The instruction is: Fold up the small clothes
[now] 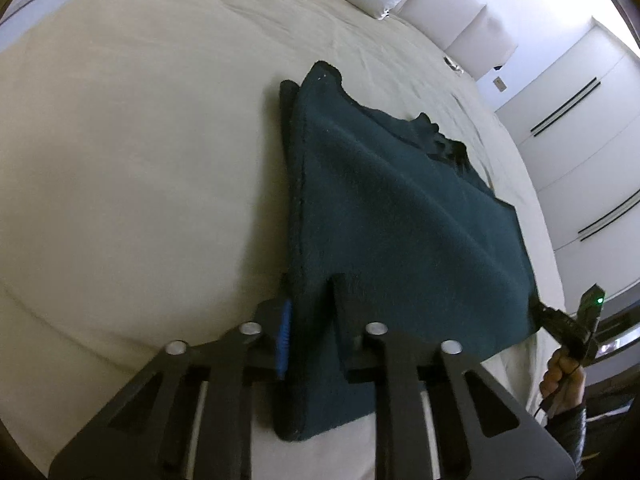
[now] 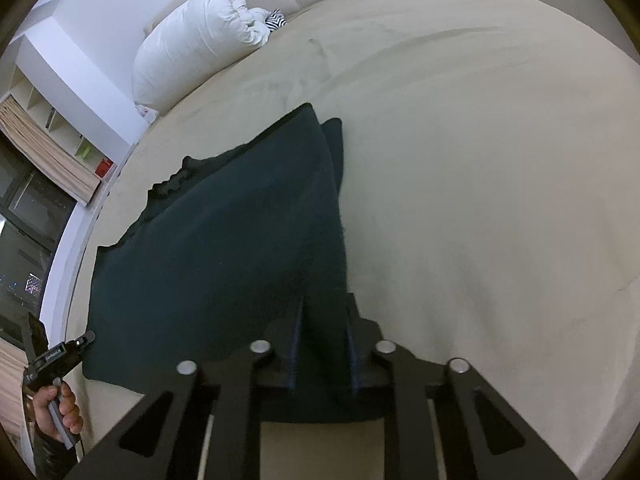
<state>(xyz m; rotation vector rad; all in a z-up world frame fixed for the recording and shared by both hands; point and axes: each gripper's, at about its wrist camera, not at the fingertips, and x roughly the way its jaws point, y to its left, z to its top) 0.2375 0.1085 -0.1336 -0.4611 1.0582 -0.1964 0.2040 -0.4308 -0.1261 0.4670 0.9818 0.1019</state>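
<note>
Wide bed in cream sheet, white pillow by padded headboard, white wardrobe doors, dark window, beige curtain

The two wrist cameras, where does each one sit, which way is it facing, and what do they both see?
Left wrist: sits on the left gripper, looks down along its fingers over the dark green garment on the bed; the right gripper and hand show at right.
Right wrist: sits on the right gripper, looks down across the same garment; the left gripper and hand show at lower left.
Shared: garment, bed, white pillow; each gripper pinches a near corner.
</note>
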